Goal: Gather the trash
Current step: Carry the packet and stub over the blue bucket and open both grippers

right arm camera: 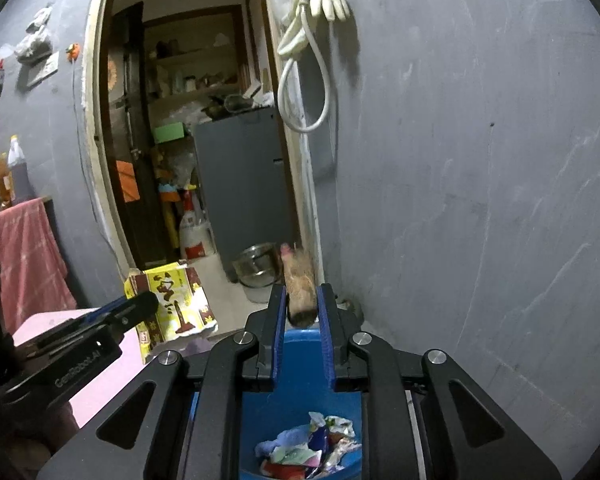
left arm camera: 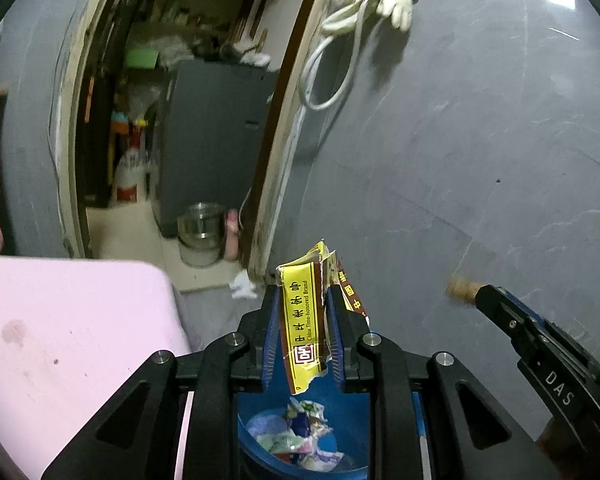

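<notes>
Above 1 blue bin [right arm camera: 300,364], left fingers [left arm camera: 303,308] pinch 1 torn wrapper [left arm camera: 302,312]; right fingers [right arm camera: 302,300] clamp 1 brown stub [right arm camera: 300,284].

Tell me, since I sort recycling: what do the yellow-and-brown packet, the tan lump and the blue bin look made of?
Packet in the left gripper: printed thin card or paper, probably; torn ragged edges, sharp creases.
Lump in the right gripper: fibrous, matte, dark at one end; perhaps a corn cob, too blurred to say.
Bin: plastic, going by its smooth, even blue wall.
</notes>
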The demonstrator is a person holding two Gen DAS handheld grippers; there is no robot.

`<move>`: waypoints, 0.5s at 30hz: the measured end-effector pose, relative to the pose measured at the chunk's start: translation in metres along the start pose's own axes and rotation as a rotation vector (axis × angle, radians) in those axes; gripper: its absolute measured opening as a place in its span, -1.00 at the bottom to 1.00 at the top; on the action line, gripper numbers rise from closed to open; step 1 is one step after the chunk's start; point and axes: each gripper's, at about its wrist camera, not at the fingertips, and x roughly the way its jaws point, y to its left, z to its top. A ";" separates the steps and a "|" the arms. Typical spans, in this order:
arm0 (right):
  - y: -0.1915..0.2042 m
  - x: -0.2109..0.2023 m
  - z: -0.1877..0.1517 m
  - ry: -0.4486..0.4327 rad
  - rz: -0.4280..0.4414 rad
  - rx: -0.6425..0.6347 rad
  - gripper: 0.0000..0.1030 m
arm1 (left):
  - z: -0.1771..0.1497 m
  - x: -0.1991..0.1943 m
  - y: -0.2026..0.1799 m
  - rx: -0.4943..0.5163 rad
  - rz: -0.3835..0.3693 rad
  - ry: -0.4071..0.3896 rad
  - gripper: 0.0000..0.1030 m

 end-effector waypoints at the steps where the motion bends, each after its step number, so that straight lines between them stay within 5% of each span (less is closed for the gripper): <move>1: 0.000 0.003 -0.001 0.010 0.000 0.002 -0.71 | -0.001 0.003 0.002 -0.007 0.000 0.012 -0.62; 6: -0.002 0.014 -0.003 0.045 0.008 0.011 -0.70 | -0.012 0.016 0.007 -0.028 0.004 0.076 -0.55; 10: -0.001 0.015 -0.003 0.048 0.008 0.015 -0.41 | -0.016 0.013 0.008 -0.030 0.007 0.064 -0.41; 15: -0.001 0.014 -0.002 0.043 0.012 0.017 -0.39 | -0.012 0.005 0.008 -0.029 0.007 0.039 -0.22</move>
